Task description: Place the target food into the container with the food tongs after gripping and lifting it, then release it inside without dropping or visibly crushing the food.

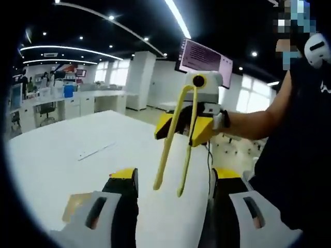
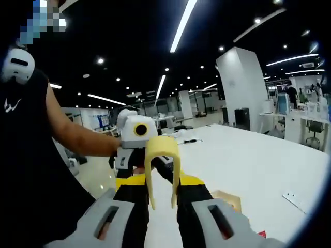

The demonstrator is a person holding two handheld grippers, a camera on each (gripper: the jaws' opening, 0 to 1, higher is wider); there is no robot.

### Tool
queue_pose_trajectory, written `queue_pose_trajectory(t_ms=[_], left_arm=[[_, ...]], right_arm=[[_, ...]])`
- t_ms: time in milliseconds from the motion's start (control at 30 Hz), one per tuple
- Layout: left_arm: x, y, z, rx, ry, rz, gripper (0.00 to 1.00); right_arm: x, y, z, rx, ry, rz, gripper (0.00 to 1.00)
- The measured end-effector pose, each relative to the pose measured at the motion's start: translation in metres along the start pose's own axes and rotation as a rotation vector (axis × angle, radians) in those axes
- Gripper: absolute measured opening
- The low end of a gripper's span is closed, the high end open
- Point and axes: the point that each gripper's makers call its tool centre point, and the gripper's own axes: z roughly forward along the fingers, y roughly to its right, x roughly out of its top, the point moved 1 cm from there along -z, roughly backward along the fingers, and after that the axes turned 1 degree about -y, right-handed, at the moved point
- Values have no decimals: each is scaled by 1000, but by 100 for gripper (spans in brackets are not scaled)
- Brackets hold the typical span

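right jaws clamp on the yellow food tongs [image 2: 161, 168], carried raised over the white table [image 2: 258, 160] ready to grip; left gripper [image 1: 173, 201] jaws spread wide, empty; i can't spot food or container

The food tongs [image 1: 173, 144] look like smooth, matt yellow plastic, their arms thin and evenly coloured. The right gripper [image 2: 162, 206] shows matt black jaws with glossy yellow plastic bands and pale grey moulded shells; the left gripper [image 1: 173, 194] looks the same. The table [image 1: 62, 144] has a smooth white top with a soft sheen.
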Motion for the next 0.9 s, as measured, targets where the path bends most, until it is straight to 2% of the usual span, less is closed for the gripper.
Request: queue_pose_trajectory(t_ms=[67, 133, 200, 233, 367, 433, 500, 567, 600, 667, 833, 900], left_arm=[[4, 4, 3, -10, 9, 18, 33], [2, -6, 1, 36, -21, 59, 21], [4, 1, 1, -3, -15, 38, 19], [4, 3, 2, 1, -24, 79, 16], [2, 12, 5, -22, -70, 109, 6], [4, 11, 4, -18, -72, 111, 4], [7, 13, 1, -29, -76, 121, 4], [7, 13, 1, -40, -98, 138, 4], [8, 13, 1, -40, -105, 143, 4], [9, 13, 2, -39, -129, 156, 4], [8, 10, 5, -46, -177, 124, 4], [8, 8, 5, -32, -192, 116, 3]], right_arm=[[4, -1, 0, 0, 26, 13, 19], [4, -2, -2, 12, 35, 35, 19], [3, -1, -3, 13, 41, 40, 19], [2, 0, -4, 15, 45, 34, 19], [2, -5, -4, 44, 56, 15, 17], [2, -5, -4, 38, 52, 3, 18], [-5, -2, -4, 40, 19, 21, 22], [-6, -2, -4, 39, 20, 26, 25], [-8, -3, -3, 43, 15, 54, 25], [-9, -5, -2, 47, 22, 65, 23], [-10, -2, 1, 32, 40, 102, 23], [-10, -6, 1, 44, 45, 70, 15]])
